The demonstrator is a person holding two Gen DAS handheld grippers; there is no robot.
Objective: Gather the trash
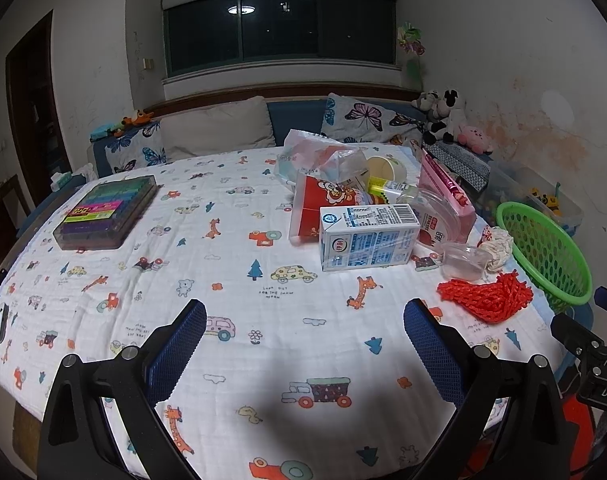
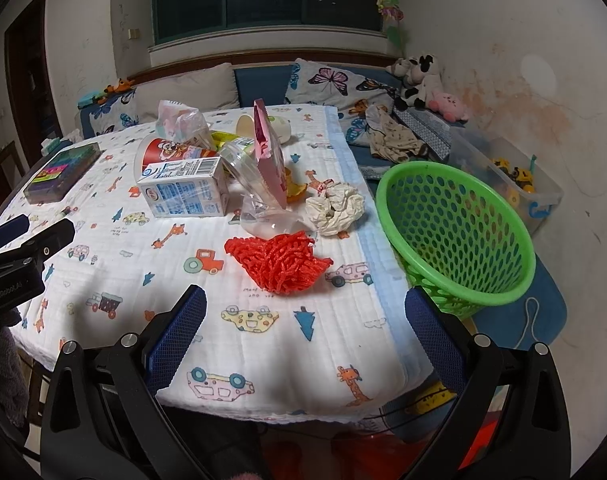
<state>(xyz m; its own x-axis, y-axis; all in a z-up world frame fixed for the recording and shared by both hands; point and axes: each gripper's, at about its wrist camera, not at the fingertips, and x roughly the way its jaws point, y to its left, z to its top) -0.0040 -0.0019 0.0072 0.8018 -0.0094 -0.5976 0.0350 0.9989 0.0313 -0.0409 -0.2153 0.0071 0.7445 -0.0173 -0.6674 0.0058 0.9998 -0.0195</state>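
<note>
Trash lies on the patterned tablecloth (image 1: 231, 264): a white-blue milk carton (image 1: 367, 238) (image 2: 185, 188), a red paper cup (image 1: 323, 204) (image 2: 163, 152), a pink packet (image 1: 447, 196) (image 2: 269, 156), clear plastic cups (image 1: 461, 260) (image 2: 269, 216), a crumpled tissue (image 1: 499, 246) (image 2: 335, 206) and a red foam net (image 1: 485, 298) (image 2: 281, 262). A green basket (image 1: 543, 248) (image 2: 459, 232) sits at the table's right edge. My left gripper (image 1: 305, 320) is open and empty, well short of the carton. My right gripper (image 2: 305, 308) is open and empty, just before the red net.
A box of colored markers (image 1: 107, 212) (image 2: 61, 174) lies at the table's far left. A plastic bag (image 1: 315, 156) and a paper cup (image 1: 387, 168) sit behind the trash. A sofa with pillows (image 1: 219, 128) and a clear toy bin (image 2: 515, 184) stand beyond the table.
</note>
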